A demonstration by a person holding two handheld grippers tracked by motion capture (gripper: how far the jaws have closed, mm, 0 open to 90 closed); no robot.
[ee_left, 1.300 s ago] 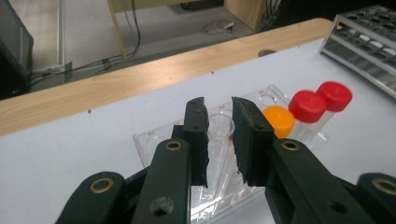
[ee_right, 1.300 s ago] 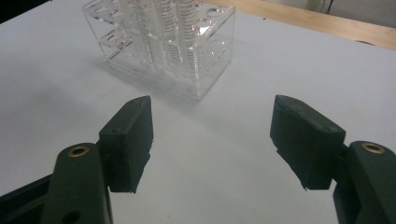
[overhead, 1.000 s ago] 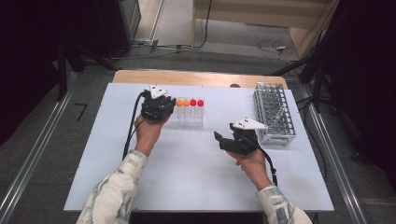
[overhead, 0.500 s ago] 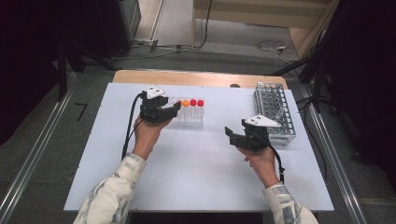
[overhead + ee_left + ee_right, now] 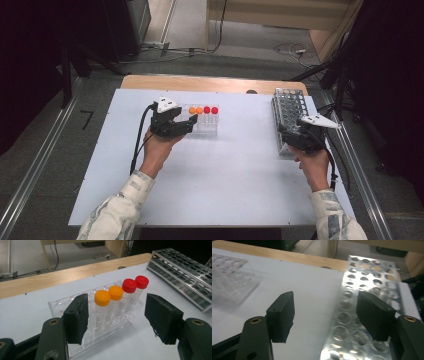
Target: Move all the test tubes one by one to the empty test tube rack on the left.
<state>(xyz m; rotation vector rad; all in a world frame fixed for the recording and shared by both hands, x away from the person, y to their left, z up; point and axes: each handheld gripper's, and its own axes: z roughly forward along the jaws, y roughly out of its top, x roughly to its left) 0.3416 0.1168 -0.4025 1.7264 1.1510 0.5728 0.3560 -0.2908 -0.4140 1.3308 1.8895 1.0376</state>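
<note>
A clear plastic rack (image 5: pixel 212 129) (image 5: pixel 60 305) stands at the back middle of the white table (image 5: pixel 225 180). It holds two orange-capped tubes (image 5: pixel 195 110) (image 5: pixel 102 298) and two red-capped tubes (image 5: pixel 210 110) (image 5: pixel 129 285). My left gripper (image 5: pixel 187 125) (image 5: pixel 116 317) sits at the rack's left end. Its jaws have just been opening; the tubes stand beyond them and nothing is pressed. My right gripper (image 5: pixel 289 135) (image 5: pixel 325 312) hovers over the near left edge of the metal tube rack (image 5: pixel 289 107) (image 5: pixel 362 287). It is open, its jaws have just closed a little, and they are empty.
The metal rack's holes look empty. A wooden strip (image 5: pixel 200 82) runs along the table's far edge. Bare white tabletop lies between the two racks and toward the person. The floor beyond carries cables (image 5: pixel 290 49).
The right gripper has travelled right, from the table's middle to the metal rack's near end. The left gripper stayed by the clear rack and its jaws went from shut to open.
</note>
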